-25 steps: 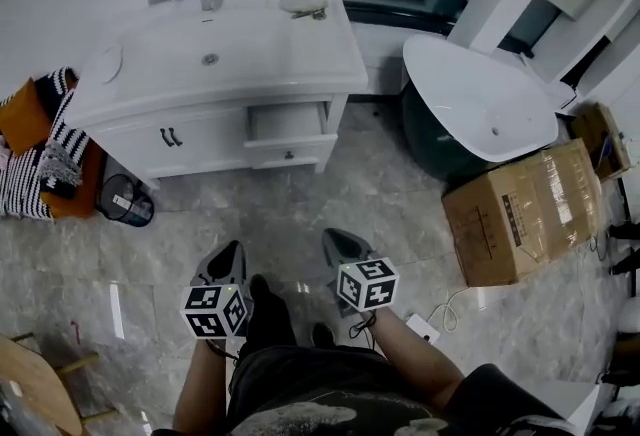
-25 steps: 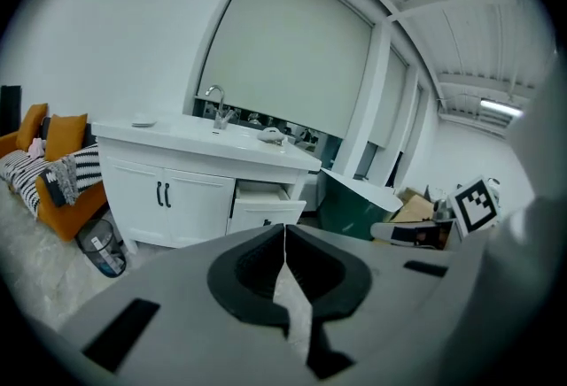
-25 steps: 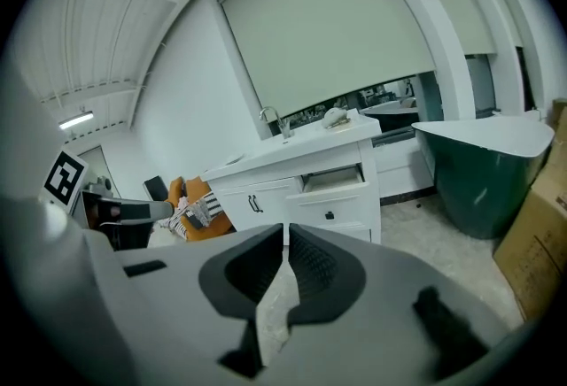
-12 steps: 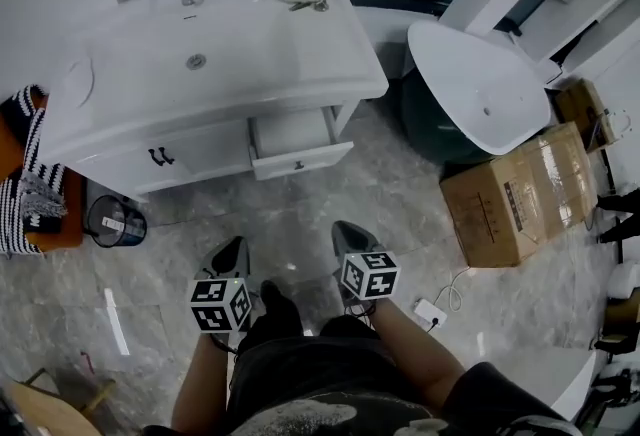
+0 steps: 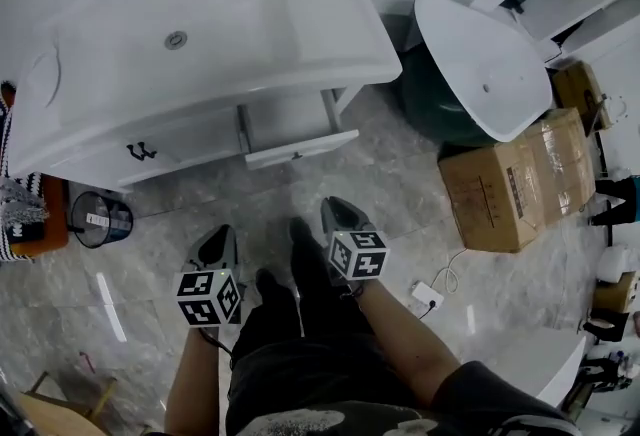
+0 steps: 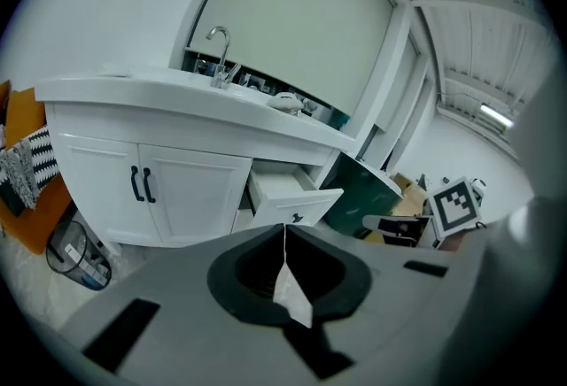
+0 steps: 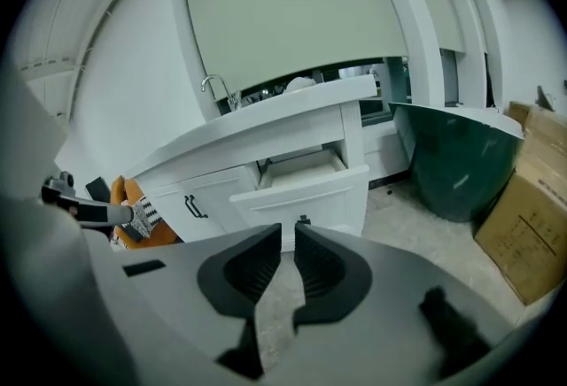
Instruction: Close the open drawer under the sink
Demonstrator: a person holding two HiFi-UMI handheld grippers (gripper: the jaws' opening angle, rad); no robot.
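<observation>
Jaws on the left gripper (image 6: 284, 229) are pressed together with nothing caught in them. Those on the right gripper (image 7: 288, 232) stand all but together, and the thin slit between them shows only floor. Neither needs to pinch anything for this job, I judge. A drawer front is pushed, not grasped, and closed tips make a blunt, firm nose for pushing.

Both grippers hang low in front of the person's legs, side by side and angled down and forward, so each camera looks straight at the cabinet. That reads as an approach, not contact, since bare marble floor (image 5: 270, 194) lies between the tips and the furniture.

The drawer (image 5: 295, 129) sits under the right end of the sink (image 5: 300, 34). It is pulled out, and its white front with a small dark knob stands proud of the cabinet doors (image 5: 170, 144) to its left. Nothing shows inside it.

The right gripper is the nearer one, and in its own view the knob sits just above the gap of its jaws, so it seems the likelier to push.

Near the drawer's right side stands a dark green tub (image 5: 475, 54) with a white inside, and a cardboard box (image 5: 520, 179) lies beyond it. They crowd that side, which would explain coming at the drawer from the front.

The drawer remains open, well apart from both grippers.
</observation>
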